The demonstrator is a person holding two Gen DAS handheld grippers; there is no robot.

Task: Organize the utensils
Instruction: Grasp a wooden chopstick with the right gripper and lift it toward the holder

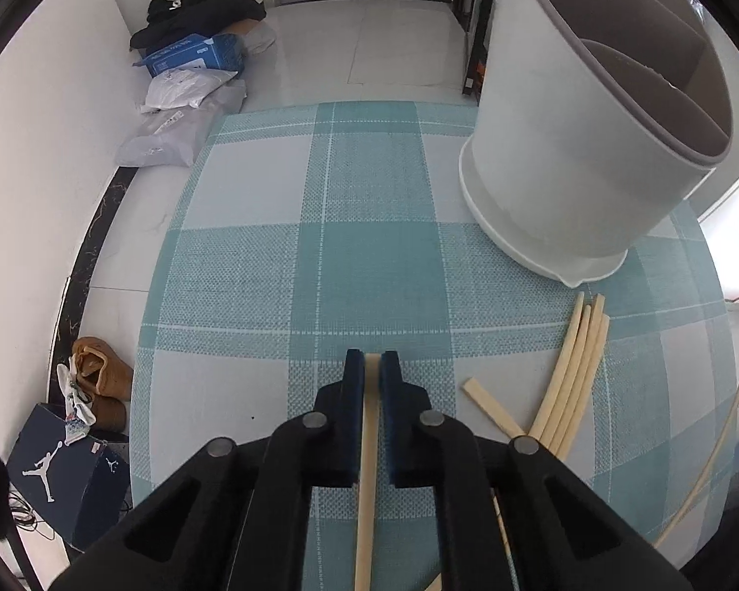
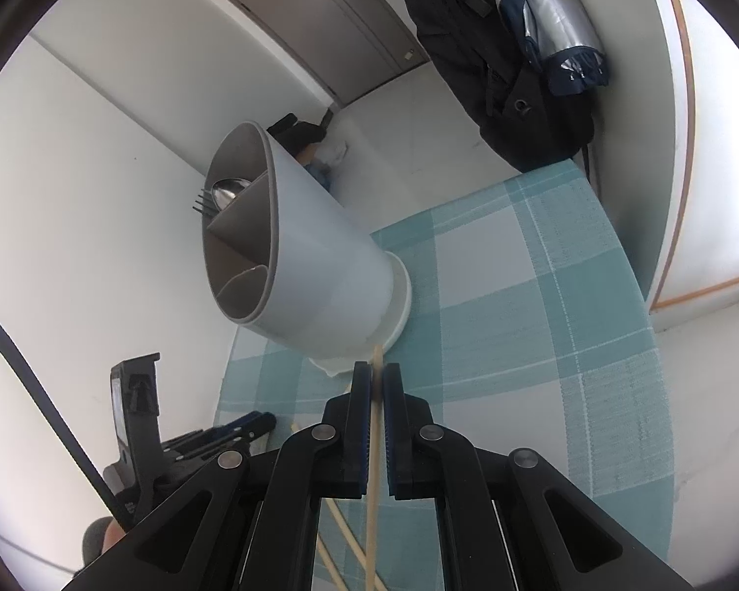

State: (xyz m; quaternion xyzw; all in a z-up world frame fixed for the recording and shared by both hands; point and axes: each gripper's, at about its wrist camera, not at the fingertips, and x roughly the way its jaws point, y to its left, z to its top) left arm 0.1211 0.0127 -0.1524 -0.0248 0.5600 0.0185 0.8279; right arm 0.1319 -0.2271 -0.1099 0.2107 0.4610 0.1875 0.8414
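Table: our checked cloth (image 1: 369,266) carried the holder (image 1: 566,147).
Left gripper (image 1: 372,364): we clamped a chopstick (image 1: 367,468).
Right gripper (image 2: 377,377): we pinched another chopstick (image 2: 375,443).

The only clear mark is a white Jumpman logo, the Jordan brand's leaping figure, on the lid of a dark shoebox (image 1: 59,482) at 8 o'clock in the left wrist view; a 2nd, smaller Jumpman sits on that box's side panel. A white tag lies on the box, its print too small to read. At 11 o'clock a blue carton (image 1: 192,56) carries white lettering, and the pale mailer bags (image 1: 172,113) below it bear small printed labels; none of this can be read. The right wrist view shows no legible text.
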